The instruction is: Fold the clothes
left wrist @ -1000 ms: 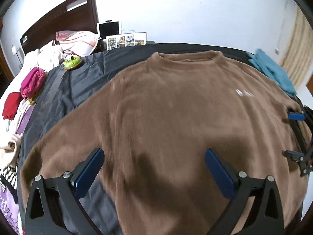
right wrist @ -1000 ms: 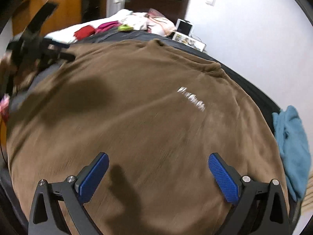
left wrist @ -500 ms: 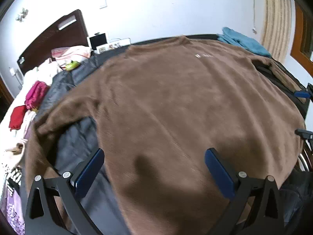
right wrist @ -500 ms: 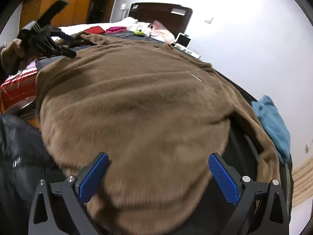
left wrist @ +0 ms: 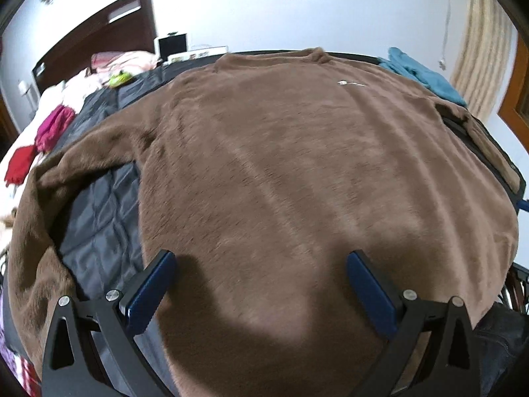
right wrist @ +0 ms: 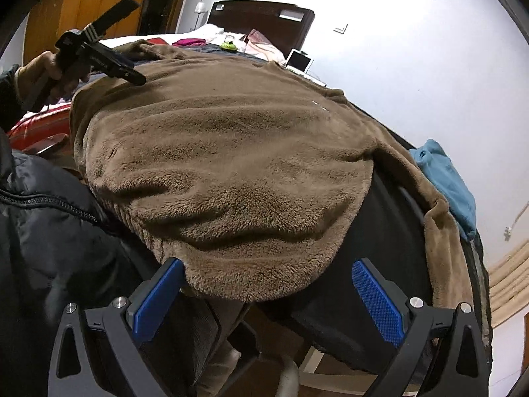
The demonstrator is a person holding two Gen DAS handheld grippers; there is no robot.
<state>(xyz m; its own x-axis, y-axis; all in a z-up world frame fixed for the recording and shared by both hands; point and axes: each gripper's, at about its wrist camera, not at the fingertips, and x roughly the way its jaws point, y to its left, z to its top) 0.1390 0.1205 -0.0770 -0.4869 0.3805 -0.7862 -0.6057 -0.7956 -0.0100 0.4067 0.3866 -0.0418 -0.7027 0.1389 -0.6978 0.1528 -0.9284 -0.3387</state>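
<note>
Hovering with jaws spread and holding nothing, the left gripper (left wrist: 261, 284) sits over the sweater's (left wrist: 297, 165) lower part. The right gripper (right wrist: 264, 294), likewise gaping and empty, is at the hem, which overhangs the table's (right wrist: 390, 231) near edge. The sweater lies flat, front up, on a dark quilt (left wrist: 99, 218); a teal cloth (right wrist: 446, 182) lies beside its sleeve.

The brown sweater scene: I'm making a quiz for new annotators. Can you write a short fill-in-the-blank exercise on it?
1. The fleece sweater spread on the bed is ____ in colour.
2. Both the left gripper and the right gripper have their jaws ____.
3. The small garment lying beyond the sweater's far sleeve is ____.
4. The finger pads of the grippers are ____ in colour.

Missing words: brown; open; blue; blue
</note>
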